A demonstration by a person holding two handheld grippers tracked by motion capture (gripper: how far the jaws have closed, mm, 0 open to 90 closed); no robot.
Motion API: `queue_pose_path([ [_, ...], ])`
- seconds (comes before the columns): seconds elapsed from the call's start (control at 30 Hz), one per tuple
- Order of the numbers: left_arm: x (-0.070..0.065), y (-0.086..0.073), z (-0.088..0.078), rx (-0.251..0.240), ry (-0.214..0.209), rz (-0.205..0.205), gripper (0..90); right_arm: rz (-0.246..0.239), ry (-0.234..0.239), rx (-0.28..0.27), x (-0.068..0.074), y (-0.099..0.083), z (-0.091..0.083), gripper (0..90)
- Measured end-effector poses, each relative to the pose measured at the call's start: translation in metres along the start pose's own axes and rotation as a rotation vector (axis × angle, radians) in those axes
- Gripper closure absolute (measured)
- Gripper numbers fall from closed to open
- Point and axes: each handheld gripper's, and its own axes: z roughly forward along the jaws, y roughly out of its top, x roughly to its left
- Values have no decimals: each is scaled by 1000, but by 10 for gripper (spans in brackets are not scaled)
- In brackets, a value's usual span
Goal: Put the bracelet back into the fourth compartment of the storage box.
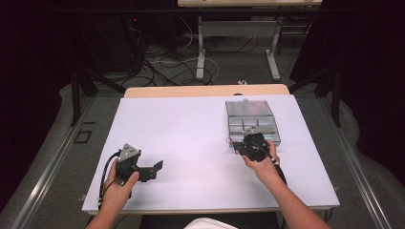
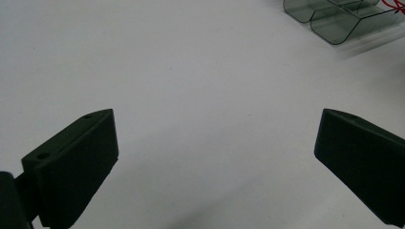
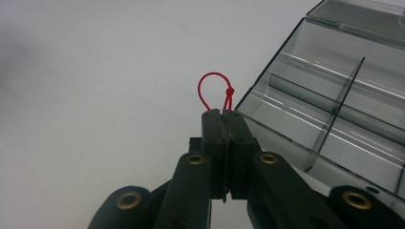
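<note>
- Red string loop [image 3: 216,90]: pinched at its knotted end between the pressed-together jaws of the right gripper [image 3: 223,114]; loop standing free above the jaw tips, just beside the near-left corner of the box; seen from above as a small red curl [image 1: 229,140] on the white sheet.
- Right gripper [image 1: 251,144]: held in the right hand [image 1: 262,164], at the near edge of the box.
- Clear compartment box [image 3: 344,95]: smoky transparent plastic, inner dividers visible, lid [image 1: 248,108] hinged open toward the far side; set on the right half of the table [image 1: 191,138].
- Left gripper [image 2: 215,157]: jaws spread wide, nothing between them; resting low over bare white surface near the left front of the table, well apart from the box [image 2: 334,19].
- Left hand [image 1: 119,186]: wrapped round the gripper body, cable trailing beside it.
- Beyond the table: second table frame [image 1: 239,43], tangled floor cables [image 1: 162,62], dark curtains.
- Obstructions: none between loop and box.
- Writing, brands, labels: none legible.
</note>
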Motion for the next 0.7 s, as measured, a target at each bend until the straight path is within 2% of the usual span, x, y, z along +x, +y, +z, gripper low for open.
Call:
queue_pose_path([
  [0.5,0,0,1,0,1,-3,13,23,-30,-16,-17,8,9,893],
  [0.7,0,-1,1,-4,-1,-13,13,18,-45,-17,-24,11,14,893],
])
